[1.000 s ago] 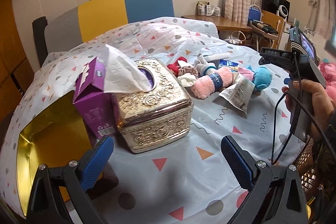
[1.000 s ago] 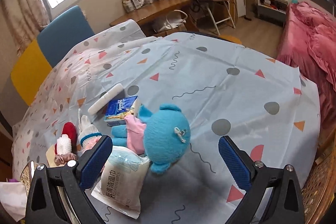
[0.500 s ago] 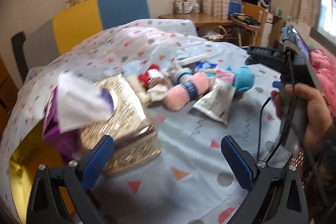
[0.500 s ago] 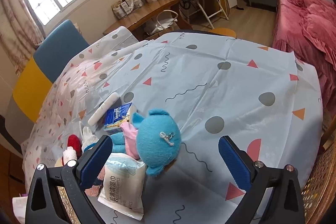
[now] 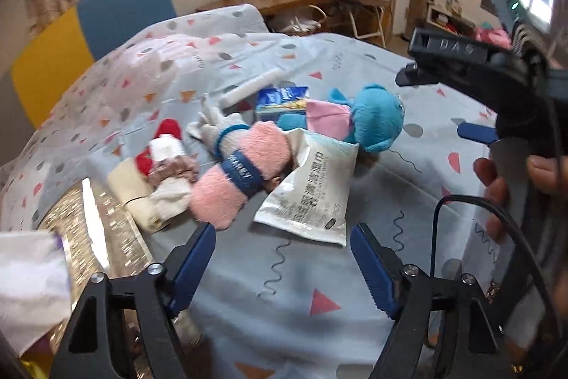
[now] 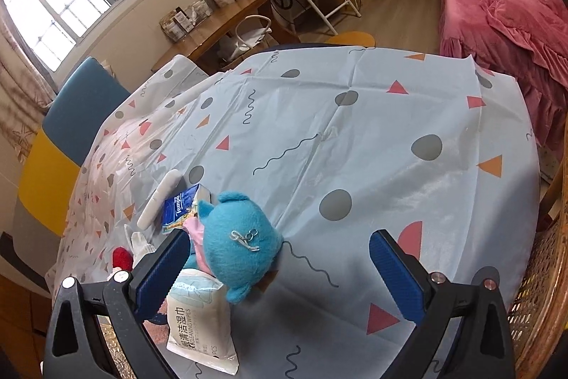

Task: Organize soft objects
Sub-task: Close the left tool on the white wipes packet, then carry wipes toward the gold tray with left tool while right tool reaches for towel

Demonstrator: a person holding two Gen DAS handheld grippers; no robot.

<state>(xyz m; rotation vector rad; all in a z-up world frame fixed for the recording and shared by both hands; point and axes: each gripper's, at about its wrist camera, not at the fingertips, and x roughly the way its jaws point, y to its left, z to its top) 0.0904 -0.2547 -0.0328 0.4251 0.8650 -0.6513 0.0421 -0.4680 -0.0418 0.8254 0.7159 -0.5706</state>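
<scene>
Left gripper (image 5: 283,254) hangs over the table (image 6: 372,137), jaws closing, nothing between the blue pads yet; bare patterned cloth sits in the gap. Just beyond its tips lies the wipes pack (image 5: 312,190), white, flat, near edge toward the gripper.

Soft pile sits mid-table, left of centre. Pink sock roll (image 5: 241,173) with a blue band touches the wipes pack on its left. Blue plush (image 5: 376,119) lies right of the roll, far end of the wipes pack tucked under it, pink cloth (image 5: 326,118) against its left side. Tissue pack (image 5: 282,100) sits just behind the plush, a white tube (image 5: 254,87) beyond that. Left of the roll: grey sock (image 5: 220,126), red sock (image 5: 167,130), scrunchie (image 5: 174,166), cream roll (image 5: 135,194), all bunched and touching.

Gold tissue box (image 5: 88,237) at near left, blurred, white tissue (image 5: 28,279) sticking out at the frame edge.

Right gripper (image 6: 277,269) is released, jaws wide, empty. Its left pad is in front of the plush and wipes pack; no contact visible. In the left view a hand (image 5: 504,187) holds its handle at far right, cable looping down.

Pink bed (image 6: 504,9) far right, chair (image 6: 81,116) far left.
</scene>
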